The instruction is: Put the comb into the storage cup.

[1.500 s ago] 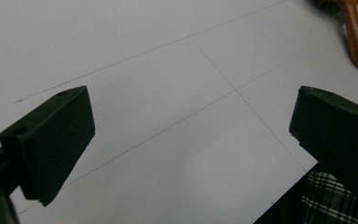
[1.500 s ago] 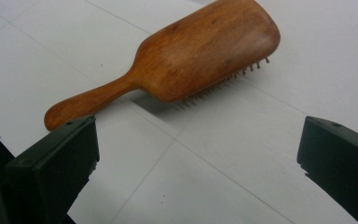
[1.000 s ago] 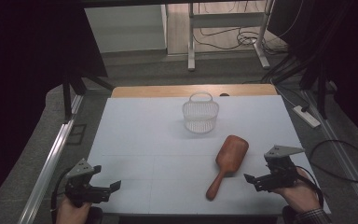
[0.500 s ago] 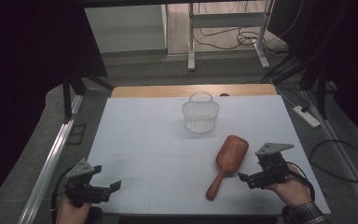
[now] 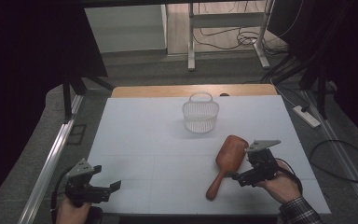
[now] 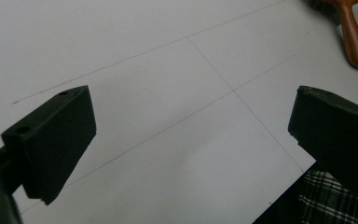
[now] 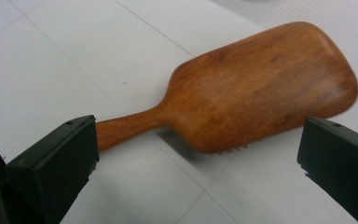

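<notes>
High view: right gripper lower right, jaws apart, just beside wooden hairbrush. Long axis slanting from lower left up toward basket. Left gripper lower left, jaws apart, well away.

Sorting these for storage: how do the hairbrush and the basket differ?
The hairbrush is brown wood and solid; the basket is white and slatted. The hairbrush lies flat, bristles down; the basket stands upright, handle up. The hairbrush is beside the right gripper; the basket stands farther back. Both rest on the table.
</notes>
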`<state>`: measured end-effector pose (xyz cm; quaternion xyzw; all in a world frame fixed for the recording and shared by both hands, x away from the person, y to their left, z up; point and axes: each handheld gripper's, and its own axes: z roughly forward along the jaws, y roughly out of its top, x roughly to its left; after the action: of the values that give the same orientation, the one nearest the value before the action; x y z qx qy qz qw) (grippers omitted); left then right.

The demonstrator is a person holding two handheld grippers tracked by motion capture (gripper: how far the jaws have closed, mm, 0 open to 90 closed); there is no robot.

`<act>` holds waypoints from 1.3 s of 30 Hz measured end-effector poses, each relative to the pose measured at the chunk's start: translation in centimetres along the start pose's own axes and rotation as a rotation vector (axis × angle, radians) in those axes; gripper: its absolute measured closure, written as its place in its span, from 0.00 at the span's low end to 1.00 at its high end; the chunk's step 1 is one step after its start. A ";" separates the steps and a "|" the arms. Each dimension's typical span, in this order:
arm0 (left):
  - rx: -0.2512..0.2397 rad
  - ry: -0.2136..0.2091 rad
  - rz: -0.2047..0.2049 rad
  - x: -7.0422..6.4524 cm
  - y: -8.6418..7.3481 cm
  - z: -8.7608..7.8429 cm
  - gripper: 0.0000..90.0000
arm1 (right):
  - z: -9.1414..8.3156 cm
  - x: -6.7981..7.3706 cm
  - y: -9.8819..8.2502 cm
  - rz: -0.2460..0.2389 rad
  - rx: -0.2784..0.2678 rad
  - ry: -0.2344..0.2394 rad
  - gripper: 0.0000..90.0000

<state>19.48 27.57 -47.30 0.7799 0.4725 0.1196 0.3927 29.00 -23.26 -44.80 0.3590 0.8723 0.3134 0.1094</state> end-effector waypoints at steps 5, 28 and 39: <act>-0.001 0.000 0.001 0.0 0.0 0.0 0.02 | 0.5 0.3 0.5 -0.007 0.008 0.012 0.00; -0.003 -0.003 0.001 0.0 0.0 0.0 0.02 | 2.8 2.1 3.0 -0.059 0.079 0.015 0.00; -0.002 -0.005 0.001 0.0 0.0 0.0 0.02 | 4.1 2.9 4.1 -0.092 0.109 0.035 0.00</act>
<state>19.48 27.61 -47.30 0.7798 0.4712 0.1184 0.3947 30.85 -17.11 -45.32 0.3184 0.9054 0.2664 0.0885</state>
